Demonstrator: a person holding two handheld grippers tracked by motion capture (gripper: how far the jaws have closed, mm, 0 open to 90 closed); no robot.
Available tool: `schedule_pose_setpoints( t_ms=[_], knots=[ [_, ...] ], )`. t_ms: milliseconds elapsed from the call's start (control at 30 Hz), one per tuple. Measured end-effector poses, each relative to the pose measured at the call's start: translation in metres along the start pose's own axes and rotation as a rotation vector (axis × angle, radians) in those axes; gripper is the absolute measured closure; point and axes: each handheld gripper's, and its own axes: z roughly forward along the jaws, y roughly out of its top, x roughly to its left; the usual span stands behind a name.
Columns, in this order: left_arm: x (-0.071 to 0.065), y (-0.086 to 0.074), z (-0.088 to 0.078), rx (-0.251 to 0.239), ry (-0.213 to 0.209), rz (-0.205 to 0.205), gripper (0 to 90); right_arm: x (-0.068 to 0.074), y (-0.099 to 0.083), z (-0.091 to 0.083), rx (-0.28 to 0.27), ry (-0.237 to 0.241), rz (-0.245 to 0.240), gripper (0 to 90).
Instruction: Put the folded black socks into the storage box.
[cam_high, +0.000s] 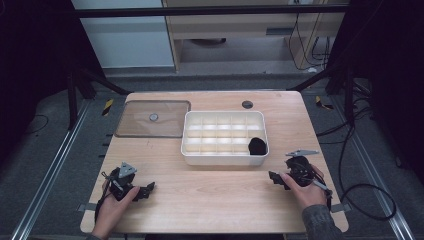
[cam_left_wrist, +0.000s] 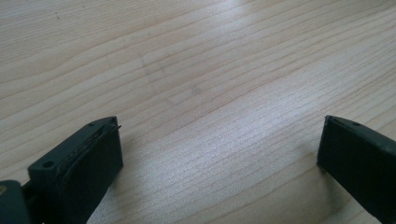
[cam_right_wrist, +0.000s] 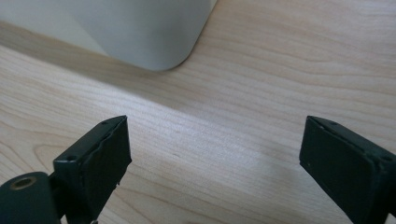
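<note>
The white compartment box (cam_high: 224, 138) is the thing nearest both grippers, sitting at the middle of the surface (cam_high: 215, 195) with its long axis running left to right across the table. Both sets of jaws stand wide apart and hold nothing: the left gripper (cam_left_wrist: 219, 154) looks down on bare wood, while the right gripper (cam_right_wrist: 215, 149) faces a rounded corner of the box (cam_right_wrist: 140, 32), which lies just ahead of it. In the high view the left gripper (cam_high: 142, 190) rests near the front left of the surface and the right gripper (cam_high: 276, 178) just off the box's front right corner.

The box looks like thin moulded plastic, so probably light, stiff and rather slick (the smooth wall offers little bite); the rim or a divider seems the surest place to take hold. A small black object (cam_high: 257, 146) sits in its front right compartment. The clear lid (cam_high: 153, 118) lies flat to the box's left, apart from it.
</note>
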Motion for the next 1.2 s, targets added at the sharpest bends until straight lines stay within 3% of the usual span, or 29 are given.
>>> schedule_pose_setpoints(
  t_ms=[333, 800, 1067, 1200],
  knots=[
    [0.0, 0.0, 0.0, 0.002, 0.0, 0.002, 0.0, 0.006, -0.01, 0.019, 0.018, -0.04, -0.022, 8.4],
    [0.0, 0.0, 0.0, 0.001, 0.0, 0.001, 0.0, 0.015, -0.009, 0.031, -0.048, -0.1, -0.05, 8.2],
    [0.0, 0.0, 0.001, 0.0, -0.002, 0.002, 0.0, 0.019, -0.014, 0.038, -0.131, -0.109, -0.042, 4.6],
    [0.0, 0.002, 0.003, 0.0, -0.002, 0.0, 0.0, 0.019, -0.014, 0.038, -0.131, -0.11, -0.041, 4.6]
  ],
)
